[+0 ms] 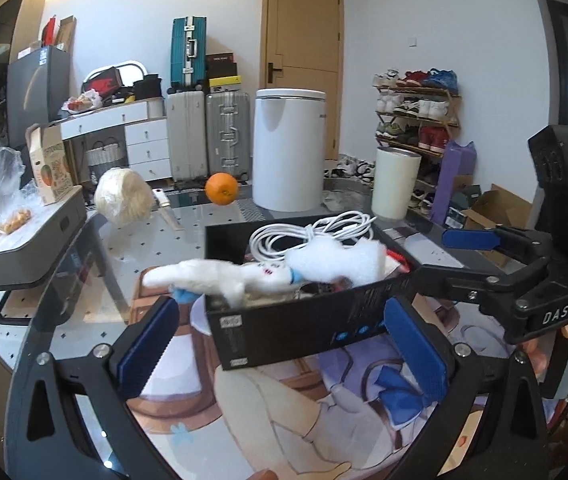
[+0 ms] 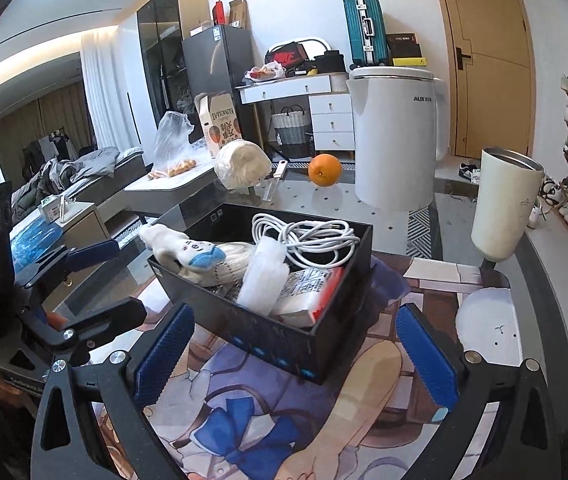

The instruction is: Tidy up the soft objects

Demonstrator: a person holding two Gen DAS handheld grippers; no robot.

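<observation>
Black box (image 2: 268,332) holds white plush (image 2: 188,250); left gripper (image 1: 284,344), right gripper (image 2: 291,356) both wide apart, empty

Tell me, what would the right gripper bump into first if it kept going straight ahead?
Probably the black box. The right gripper points at its near wall, jaws open wide, nothing between them. Depth is hard to judge.
</observation>
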